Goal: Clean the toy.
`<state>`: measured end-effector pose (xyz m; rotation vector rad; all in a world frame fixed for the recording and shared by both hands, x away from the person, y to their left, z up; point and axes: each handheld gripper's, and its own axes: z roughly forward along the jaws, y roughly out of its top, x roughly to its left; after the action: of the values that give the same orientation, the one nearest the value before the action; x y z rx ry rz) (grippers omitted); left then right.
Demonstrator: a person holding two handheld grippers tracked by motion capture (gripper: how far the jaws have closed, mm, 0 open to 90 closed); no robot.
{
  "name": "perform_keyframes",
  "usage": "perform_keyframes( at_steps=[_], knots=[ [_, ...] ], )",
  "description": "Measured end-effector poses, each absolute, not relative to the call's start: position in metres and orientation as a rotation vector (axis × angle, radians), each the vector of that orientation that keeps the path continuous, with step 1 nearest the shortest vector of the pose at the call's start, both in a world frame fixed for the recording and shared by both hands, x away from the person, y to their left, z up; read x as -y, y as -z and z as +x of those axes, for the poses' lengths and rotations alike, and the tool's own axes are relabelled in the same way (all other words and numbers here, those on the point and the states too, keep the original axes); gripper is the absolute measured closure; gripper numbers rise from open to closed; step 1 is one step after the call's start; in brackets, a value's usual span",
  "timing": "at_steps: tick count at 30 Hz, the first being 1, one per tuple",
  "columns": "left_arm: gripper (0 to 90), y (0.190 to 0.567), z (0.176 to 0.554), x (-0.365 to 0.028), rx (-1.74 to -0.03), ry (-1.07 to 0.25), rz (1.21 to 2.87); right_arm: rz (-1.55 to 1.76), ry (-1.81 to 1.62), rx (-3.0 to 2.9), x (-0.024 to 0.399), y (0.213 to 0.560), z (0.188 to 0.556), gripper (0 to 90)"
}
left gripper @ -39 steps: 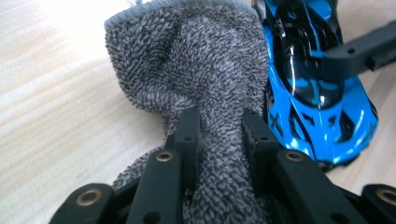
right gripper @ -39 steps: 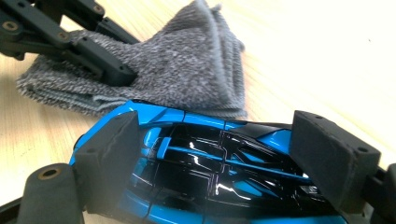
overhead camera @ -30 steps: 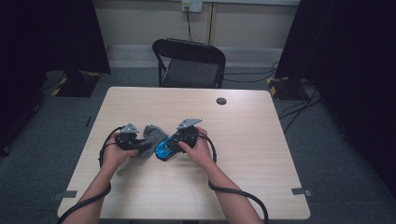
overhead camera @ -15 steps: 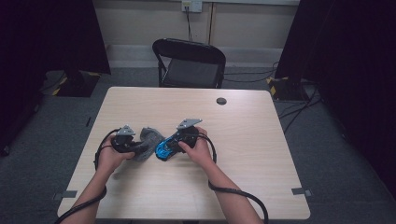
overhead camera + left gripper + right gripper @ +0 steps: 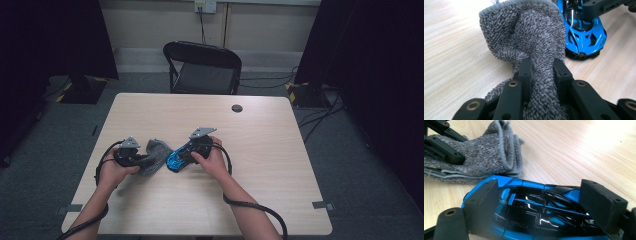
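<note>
While the left gripper [image 5: 541, 66] pinches a bunched grey cloth [image 5: 529, 32] between its black jaws, the right gripper [image 5: 544, 202] clamps a blue toy car [image 5: 531, 207] by its sides, pads pressed on the bodywork. Cloth and car sit on the wooden table [image 5: 280, 135] near its front left, the cloth's folded edge touching the car. No writing can be read on either.

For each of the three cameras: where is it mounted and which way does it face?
High view: fixed above the table, looking forward and down; forearms, both hands.
Left gripper view: rides the left gripper, looking along its fingers clamping the grey cloth.
Right gripper view: rides the right gripper, fingers around the blue toy car.
All share cloth and car.
</note>
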<state>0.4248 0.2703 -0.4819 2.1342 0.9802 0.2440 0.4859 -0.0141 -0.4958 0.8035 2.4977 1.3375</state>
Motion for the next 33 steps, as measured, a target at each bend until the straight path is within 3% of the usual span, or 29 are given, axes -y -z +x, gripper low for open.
perform_keyframes(
  at_steps=[16,24,33],
  knots=[
    [73.0,0.46,0.417,-0.289,-0.992,-0.277,2.071,0.801,-1.353,-2.48,0.014,0.497,0.484,16.6],
    [73.0,0.445,0.439,-0.285,-1.009,-0.327,2.035,0.797,-1.35,-2.485,0.014,0.497,0.485,16.6],
    [72.9,0.453,0.478,-0.251,-0.988,-0.308,2.025,0.797,-1.343,-2.489,0.013,0.497,0.485,16.6]
  ],
)
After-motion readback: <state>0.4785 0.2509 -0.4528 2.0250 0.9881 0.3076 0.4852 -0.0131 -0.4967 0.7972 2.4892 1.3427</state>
